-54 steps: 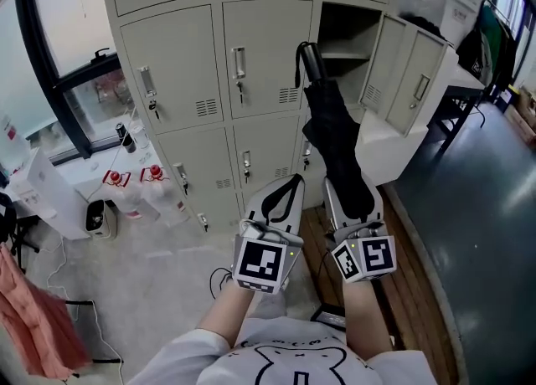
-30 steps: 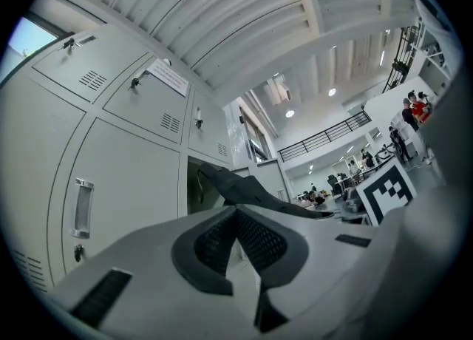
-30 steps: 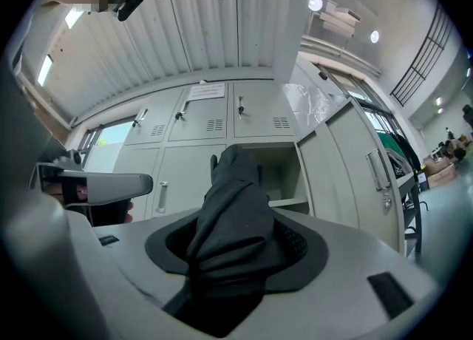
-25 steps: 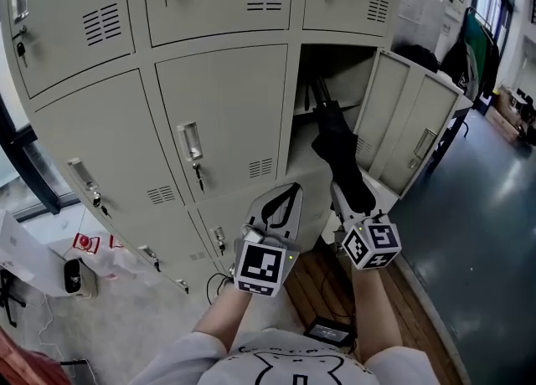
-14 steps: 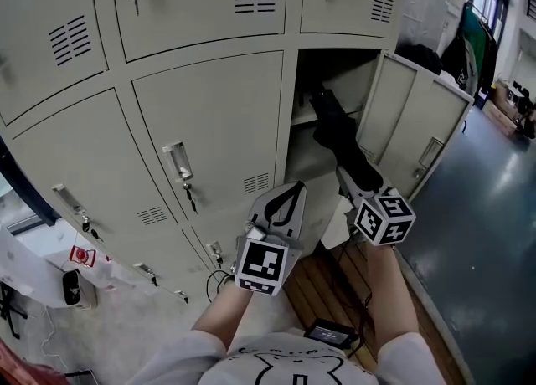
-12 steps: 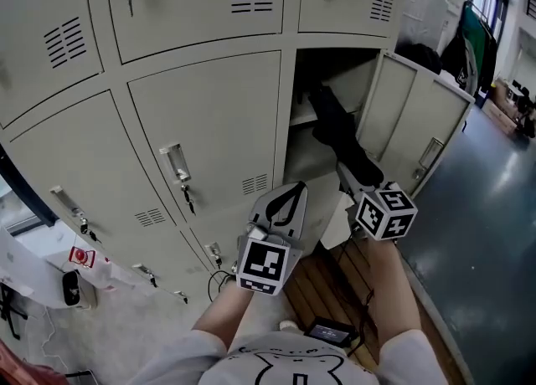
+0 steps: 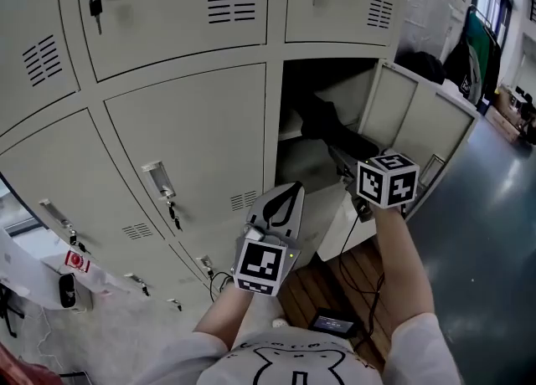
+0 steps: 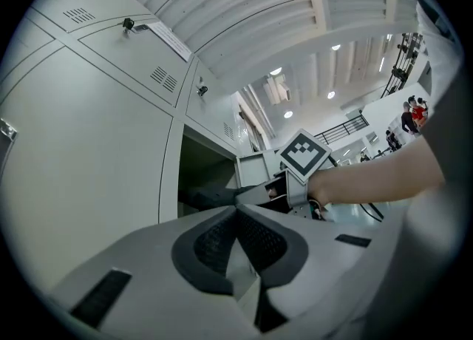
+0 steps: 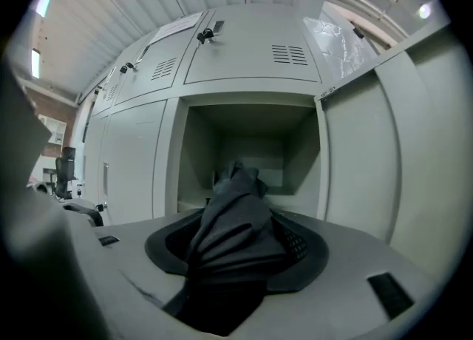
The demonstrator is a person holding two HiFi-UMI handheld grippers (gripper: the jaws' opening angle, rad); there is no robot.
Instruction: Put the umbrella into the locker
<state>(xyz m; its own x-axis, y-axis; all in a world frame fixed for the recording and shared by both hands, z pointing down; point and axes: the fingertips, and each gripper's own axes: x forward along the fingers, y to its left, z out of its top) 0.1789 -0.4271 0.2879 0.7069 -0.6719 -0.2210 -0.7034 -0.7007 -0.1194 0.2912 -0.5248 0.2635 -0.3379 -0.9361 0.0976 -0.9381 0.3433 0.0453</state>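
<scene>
Jaws of right gripper (image 9: pixel 238 251) clamp the umbrella (image 9: pixel 232 209)

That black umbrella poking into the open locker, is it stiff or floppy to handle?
Probably stiff along its length: the umbrella juts straight out from the right gripper. Its cloth looks soft, bunching in folds between the jaws, so likely squashy rather than slippery.
</scene>
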